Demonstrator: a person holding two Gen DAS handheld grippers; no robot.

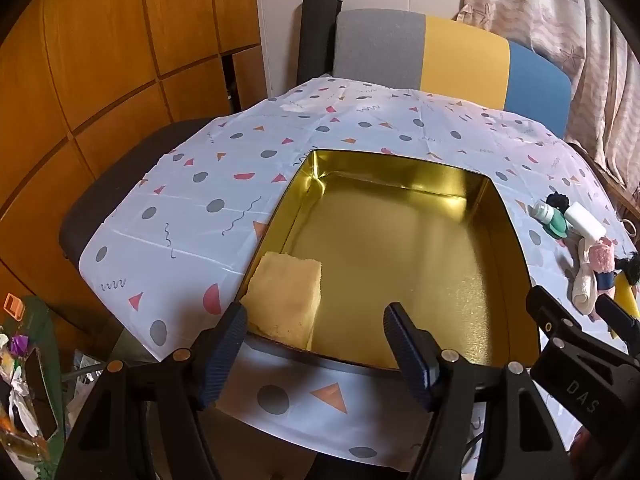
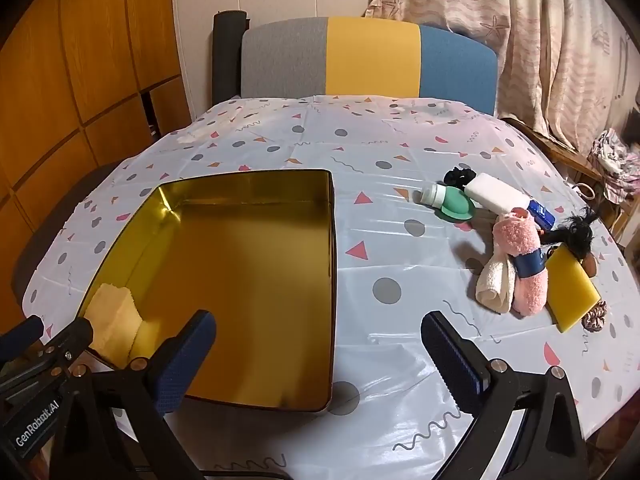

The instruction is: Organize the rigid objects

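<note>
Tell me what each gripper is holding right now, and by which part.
Nothing is held. The left gripper and right gripper both stand open with empty fingers; the yellow sponge lies loose in the gold tin.

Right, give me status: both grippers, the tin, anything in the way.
Left gripper open, empty, over the gold tin's near corner. Right gripper open, empty. Tin holds one yellow sponge. Item pile waits on the cloth; path clear.
</note>
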